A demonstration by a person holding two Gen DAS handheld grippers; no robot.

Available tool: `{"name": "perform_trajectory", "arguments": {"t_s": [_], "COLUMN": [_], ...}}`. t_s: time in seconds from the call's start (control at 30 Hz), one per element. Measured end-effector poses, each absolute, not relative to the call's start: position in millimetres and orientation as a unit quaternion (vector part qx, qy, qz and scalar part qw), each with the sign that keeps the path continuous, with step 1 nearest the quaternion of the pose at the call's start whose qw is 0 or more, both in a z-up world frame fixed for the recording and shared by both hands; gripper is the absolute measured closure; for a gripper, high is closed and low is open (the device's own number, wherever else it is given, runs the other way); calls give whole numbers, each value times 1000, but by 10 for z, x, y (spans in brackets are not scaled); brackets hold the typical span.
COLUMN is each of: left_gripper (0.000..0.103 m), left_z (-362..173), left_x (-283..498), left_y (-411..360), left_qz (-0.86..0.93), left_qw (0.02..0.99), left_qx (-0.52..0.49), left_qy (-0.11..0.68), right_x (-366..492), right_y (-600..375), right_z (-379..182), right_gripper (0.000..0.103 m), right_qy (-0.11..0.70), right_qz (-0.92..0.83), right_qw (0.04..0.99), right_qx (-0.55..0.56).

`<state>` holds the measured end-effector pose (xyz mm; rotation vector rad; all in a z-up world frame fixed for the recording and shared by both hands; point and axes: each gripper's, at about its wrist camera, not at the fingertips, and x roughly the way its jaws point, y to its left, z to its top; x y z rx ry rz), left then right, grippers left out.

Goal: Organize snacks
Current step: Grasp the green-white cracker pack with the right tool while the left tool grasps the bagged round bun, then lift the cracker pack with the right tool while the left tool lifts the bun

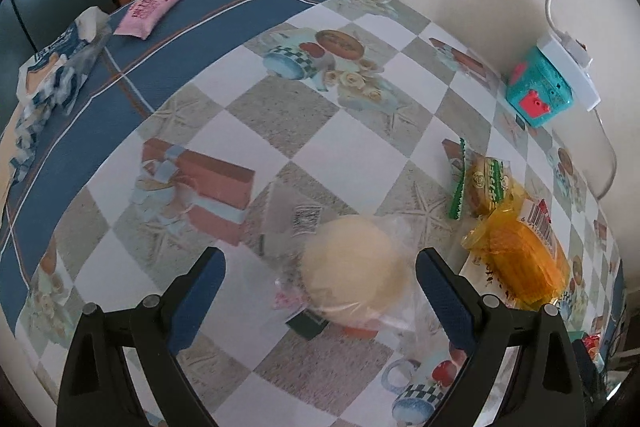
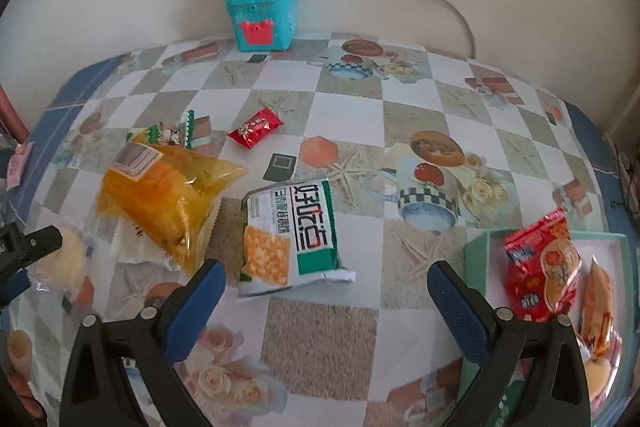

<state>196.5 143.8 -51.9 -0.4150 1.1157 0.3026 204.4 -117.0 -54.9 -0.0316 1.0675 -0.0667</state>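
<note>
Left wrist view: the bench (image 1: 352, 131), under a chequered cloth, carries scattered snacks. Left tongs (image 1: 320, 283) are released, jaws wide, a pale bun (image 1: 352, 267) in clear wrap lying between them, untouched by the pads. Just beside it lies an orange pack (image 1: 520, 259). Right tongs (image 2: 326, 291) are released too, over a green-and-white packet (image 2: 292, 235) at mid-bench. A green tray (image 2: 480, 251) at right holds a red bag (image 2: 540, 267). A small red candy (image 2: 256, 127) lies farther back.
</note>
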Motion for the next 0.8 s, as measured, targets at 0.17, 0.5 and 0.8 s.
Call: {"name": "perform_trajectory", "arguments": {"t_s": [0.17, 0.5, 0.8], "left_gripper": [7, 7, 27], "left_z": [-598, -629, -617], "left_x": [2036, 2101, 2087], "left_y": [1380, 1316, 1314], "left_qz": [142, 143, 145], "left_qw": [815, 818, 817], "left_qx": [-180, -163, -163], "left_qy": [532, 533, 534], "right_x": [2138, 2216, 2167], "right_y": [-1097, -1046, -1052], "right_z": [-638, -720, -715], "right_gripper": [10, 37, 41], "right_qy": [516, 523, 522], "right_qz": [-28, -14, -12], "right_qw": [855, 852, 852], "right_qx": [-35, -35, -31]}}
